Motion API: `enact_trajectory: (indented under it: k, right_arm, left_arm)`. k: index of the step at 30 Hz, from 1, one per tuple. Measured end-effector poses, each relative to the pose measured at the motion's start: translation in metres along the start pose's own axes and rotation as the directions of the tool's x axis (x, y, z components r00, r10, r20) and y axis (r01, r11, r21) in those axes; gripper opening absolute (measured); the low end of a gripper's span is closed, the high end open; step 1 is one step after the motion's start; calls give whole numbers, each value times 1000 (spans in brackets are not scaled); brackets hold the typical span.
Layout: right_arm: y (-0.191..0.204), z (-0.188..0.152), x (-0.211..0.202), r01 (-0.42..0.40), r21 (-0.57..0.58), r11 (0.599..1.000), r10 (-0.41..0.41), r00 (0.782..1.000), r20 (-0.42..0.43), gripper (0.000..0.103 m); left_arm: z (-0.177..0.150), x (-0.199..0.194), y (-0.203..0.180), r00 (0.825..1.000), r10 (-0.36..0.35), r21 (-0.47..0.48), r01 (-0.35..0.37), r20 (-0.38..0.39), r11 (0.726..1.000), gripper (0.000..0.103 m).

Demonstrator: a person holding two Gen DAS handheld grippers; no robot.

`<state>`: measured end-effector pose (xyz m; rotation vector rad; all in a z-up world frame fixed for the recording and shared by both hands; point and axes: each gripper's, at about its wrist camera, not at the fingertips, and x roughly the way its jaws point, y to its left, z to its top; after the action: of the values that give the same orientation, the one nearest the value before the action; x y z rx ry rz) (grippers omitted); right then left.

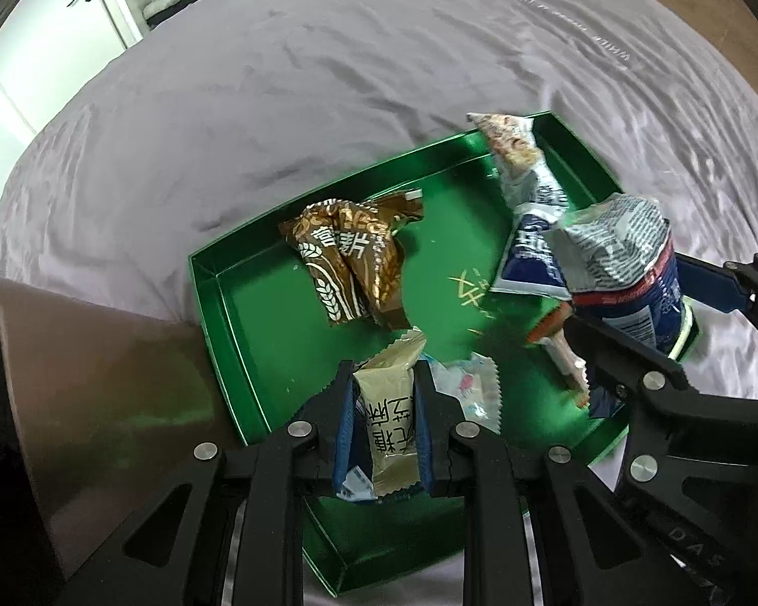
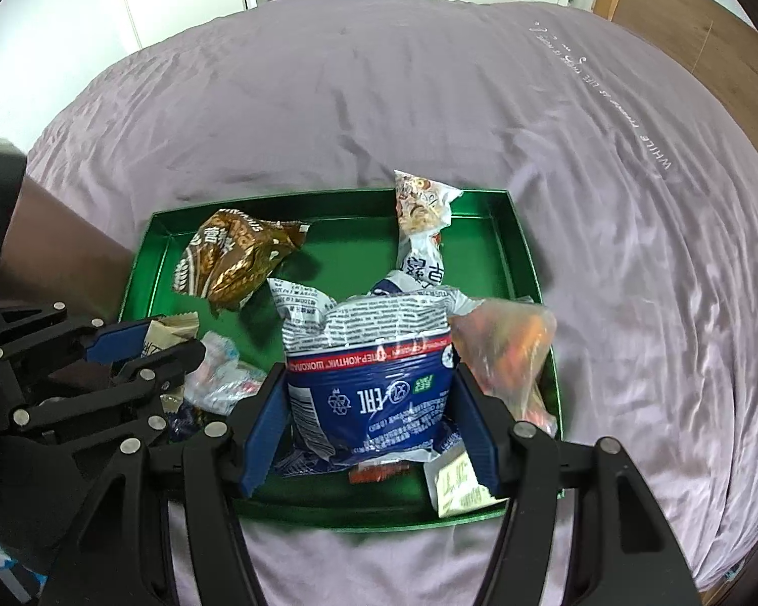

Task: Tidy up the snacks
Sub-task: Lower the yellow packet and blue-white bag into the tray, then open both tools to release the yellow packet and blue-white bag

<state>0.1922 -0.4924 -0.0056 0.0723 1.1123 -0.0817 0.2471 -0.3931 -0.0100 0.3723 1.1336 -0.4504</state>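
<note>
A green tray (image 1: 212, 272) (image 2: 520, 232) lies on the bed and holds several snack packets. My left gripper (image 1: 385, 394) is shut on a beige packet (image 1: 391, 424) over the tray's near left part; it also shows in the right wrist view (image 2: 141, 348). My right gripper (image 2: 369, 404) is shut on a blue and white packet (image 2: 374, 368) over the tray's near side; it also shows in the left wrist view (image 1: 626, 272). A brown packet (image 1: 348, 262) (image 2: 232, 262) lies at the tray's far left. A white noodle-print packet (image 1: 515, 151) (image 2: 422, 212) lies at the far right.
A lilac bedsheet (image 1: 328, 76) (image 2: 379, 101) spreads all around the tray. A small clear wrapper (image 1: 467, 389) (image 2: 217, 373) lies by the left gripper. An orange-filled bag (image 2: 510, 348) and a pale small packet (image 2: 457, 485) lie at the tray's near right. A wardrobe stands beyond the bed.
</note>
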Motion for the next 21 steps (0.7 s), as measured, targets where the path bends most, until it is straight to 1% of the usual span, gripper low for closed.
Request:
enact_trajectory:
  k: [9,13,21]
  right_arm:
    - [-2,2,11,12,-17,1000,-12,1000,1,65]
    - [0,5,17,15,-27,1000,-15,1000,2,66]
    - [1,9,31,7,-24,1000,-7,1000,13,66]
  left_arm:
    - [5,21,1,999,31,0,-31,-18,1000,18]
    - [8,30,5,998,48,-18,-48,-28,999,19]
    - [10,44,11,997,66,-49,-68,-25,997,23]
